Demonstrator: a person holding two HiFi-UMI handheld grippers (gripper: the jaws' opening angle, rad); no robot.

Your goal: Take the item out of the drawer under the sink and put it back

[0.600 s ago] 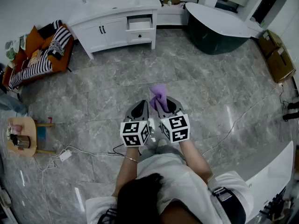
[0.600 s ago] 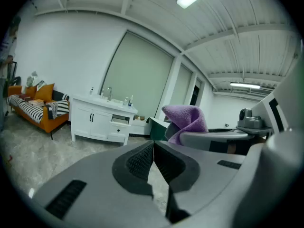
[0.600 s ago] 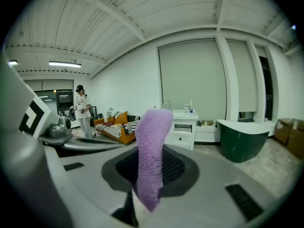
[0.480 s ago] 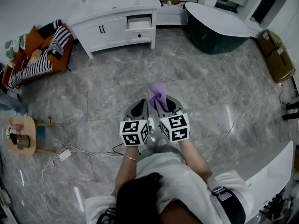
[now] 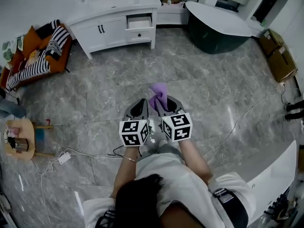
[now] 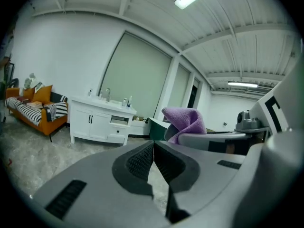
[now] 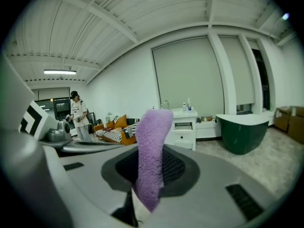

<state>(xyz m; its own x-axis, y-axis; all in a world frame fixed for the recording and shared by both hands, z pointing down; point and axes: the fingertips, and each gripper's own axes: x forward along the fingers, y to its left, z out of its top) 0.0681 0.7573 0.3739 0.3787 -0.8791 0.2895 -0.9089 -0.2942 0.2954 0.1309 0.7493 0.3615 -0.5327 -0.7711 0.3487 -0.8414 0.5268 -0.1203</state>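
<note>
Take-out done: purple cloth is clear of the drawer, clamped in my right gripper. Left gripper has jaws together, empty. I'm mid-floor, well apart from the vanity; drawer open. Remaining: carry the cloth over and put it back in.

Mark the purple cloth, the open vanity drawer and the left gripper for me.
purple cloth (image 5: 158,94): head view, bunched upper end.
open vanity drawer (image 5: 140,23): head view, inside of the pulled-out box.
left gripper (image 6: 153,148): left gripper view, where its closed tips meet.
</note>
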